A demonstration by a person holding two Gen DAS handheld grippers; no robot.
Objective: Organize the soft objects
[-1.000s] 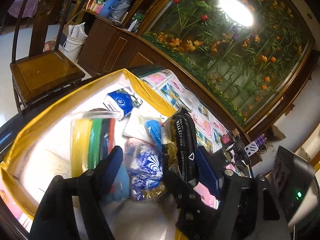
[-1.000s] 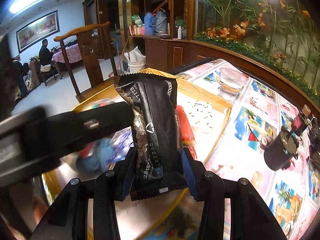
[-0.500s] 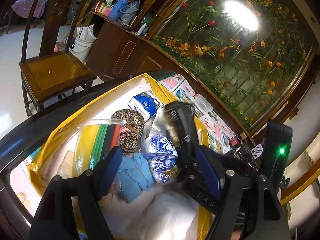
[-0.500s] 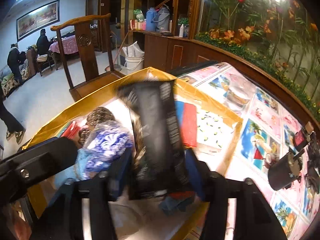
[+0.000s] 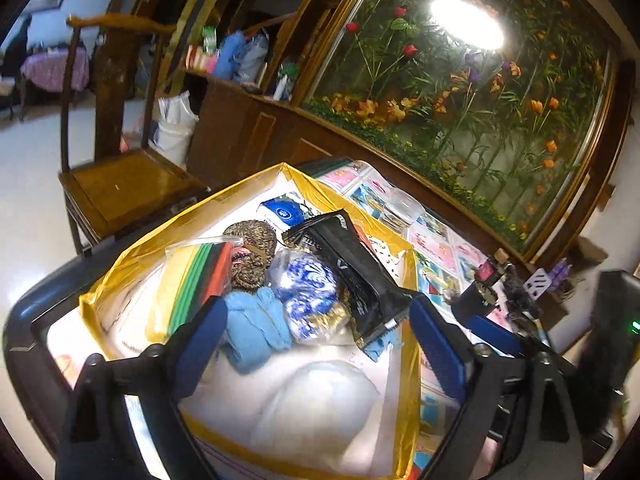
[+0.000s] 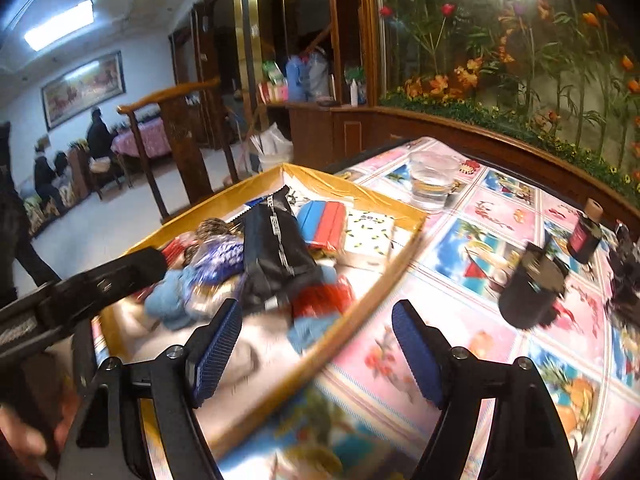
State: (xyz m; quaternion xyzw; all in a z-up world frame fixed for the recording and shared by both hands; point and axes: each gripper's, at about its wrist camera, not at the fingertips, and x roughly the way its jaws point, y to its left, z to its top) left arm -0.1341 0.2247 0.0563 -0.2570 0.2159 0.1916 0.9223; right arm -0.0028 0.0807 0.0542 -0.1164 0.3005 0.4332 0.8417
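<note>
A black snack packet [image 5: 352, 264] [image 6: 276, 248] lies loose in the yellow-rimmed box [image 5: 224, 204] [image 6: 360, 188], on top of other soft items. Beside it are a blue-and-white patterned bag [image 5: 308, 284], a light blue cloth [image 5: 256, 324] and a brown knitted piece [image 5: 250, 248]. My left gripper [image 5: 316, 304] hovers over the near part of the box, its jaws opening, nothing between them. My right gripper [image 6: 316, 312] is above the box's near right rim, its jaws also opening and holding nothing.
A bag of coloured sheets [image 5: 196, 280] and a blue tissue pack [image 5: 280, 212] also fill the box. On the patterned tablecloth stand a glass of water [image 6: 432, 180], a black cylinder [image 6: 532, 288] and a dark bottle [image 6: 586, 228]. A wooden chair [image 5: 120, 184] stands beyond the table.
My right gripper let go of the black packet, which now lies in the box, and drew back to the right. Both grippers' jaws have spread wider.
</note>
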